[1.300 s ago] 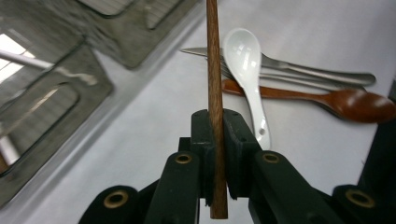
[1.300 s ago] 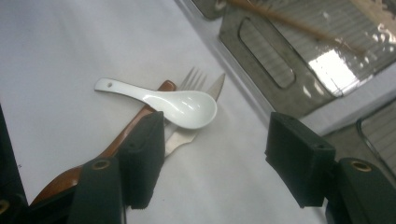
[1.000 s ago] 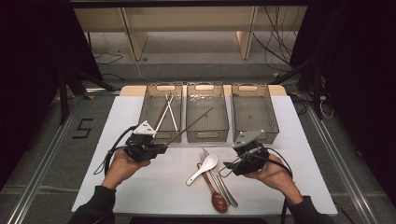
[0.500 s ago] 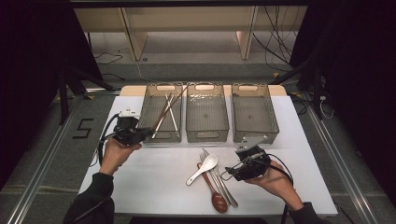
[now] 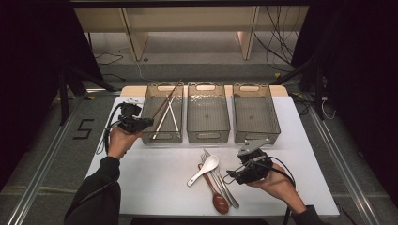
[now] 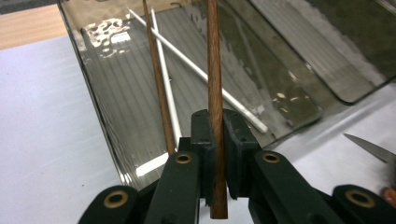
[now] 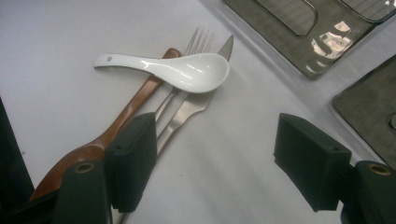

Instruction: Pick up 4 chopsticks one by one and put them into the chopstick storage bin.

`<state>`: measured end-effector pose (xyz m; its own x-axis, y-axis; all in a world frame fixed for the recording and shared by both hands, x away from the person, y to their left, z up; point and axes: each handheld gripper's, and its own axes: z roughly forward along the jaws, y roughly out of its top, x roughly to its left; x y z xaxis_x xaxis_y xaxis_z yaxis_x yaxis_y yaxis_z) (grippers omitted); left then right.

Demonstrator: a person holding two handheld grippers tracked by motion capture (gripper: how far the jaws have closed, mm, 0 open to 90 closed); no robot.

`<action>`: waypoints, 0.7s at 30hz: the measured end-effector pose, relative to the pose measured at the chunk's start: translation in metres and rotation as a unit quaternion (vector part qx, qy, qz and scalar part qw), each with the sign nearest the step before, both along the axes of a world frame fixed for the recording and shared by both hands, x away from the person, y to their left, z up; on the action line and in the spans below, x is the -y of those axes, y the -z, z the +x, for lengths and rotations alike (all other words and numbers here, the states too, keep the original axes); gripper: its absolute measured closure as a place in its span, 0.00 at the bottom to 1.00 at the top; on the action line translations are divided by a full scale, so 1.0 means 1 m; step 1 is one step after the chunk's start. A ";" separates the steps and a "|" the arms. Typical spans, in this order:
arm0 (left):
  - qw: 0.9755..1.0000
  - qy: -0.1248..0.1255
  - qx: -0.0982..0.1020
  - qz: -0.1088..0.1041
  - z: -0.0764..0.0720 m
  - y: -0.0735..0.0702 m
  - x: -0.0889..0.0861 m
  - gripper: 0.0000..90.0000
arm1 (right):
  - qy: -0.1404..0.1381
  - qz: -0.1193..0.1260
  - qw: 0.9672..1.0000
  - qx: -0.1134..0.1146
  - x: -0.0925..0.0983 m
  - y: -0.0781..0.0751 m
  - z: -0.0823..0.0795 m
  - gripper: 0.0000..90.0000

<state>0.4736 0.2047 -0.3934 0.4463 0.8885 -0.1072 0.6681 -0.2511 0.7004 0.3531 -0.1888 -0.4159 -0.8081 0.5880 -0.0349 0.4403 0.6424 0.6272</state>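
Observation:
My left gripper (image 5: pixel 141 123) is at the left bin's (image 5: pixel 147 112) near left corner, shut on a brown chopstick (image 5: pixel 165 101) that slants up over the bin. In the left gripper view the jaws of that gripper (image 6: pixel 215 128) clamp the chopstick (image 6: pixel 213 70) near its lower end. In the bin lie a second brown chopstick (image 6: pixel 158 88) and two white chopsticks (image 6: pixel 205 77). My right gripper (image 5: pixel 237 174) is open, low over the table beside a cutlery pile. The pile holds a white spoon (image 7: pixel 182 70), a wooden spoon (image 7: pixel 126 116), a fork (image 7: pixel 198 37) and a knife (image 7: pixel 187 109).
Three grey bins stand in a row at the back: the left one, a middle bin (image 5: pixel 208 136) and a right bin (image 5: pixel 257 136), the latter two with nothing visible inside. The white table (image 5: pixel 155 183) is bare in front of the left bin.
My left gripper has carried the brown chopstick left, from between the left and middle bins to over the left bin. My right gripper has shifted slightly toward the near edge.

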 end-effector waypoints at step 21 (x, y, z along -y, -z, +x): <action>0.999 -0.028 -0.030 -0.005 0.020 0.006 0.006 0.53 | -0.007 0.000 1.000 0.000 0.000 0.000 0.000 0.35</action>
<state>0.4932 0.1991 -0.3993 0.3884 0.9105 -0.1419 0.7217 -0.2048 0.6612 0.3528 -0.1888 -0.4160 -0.8165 0.5763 -0.0343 0.4315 0.6487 0.6268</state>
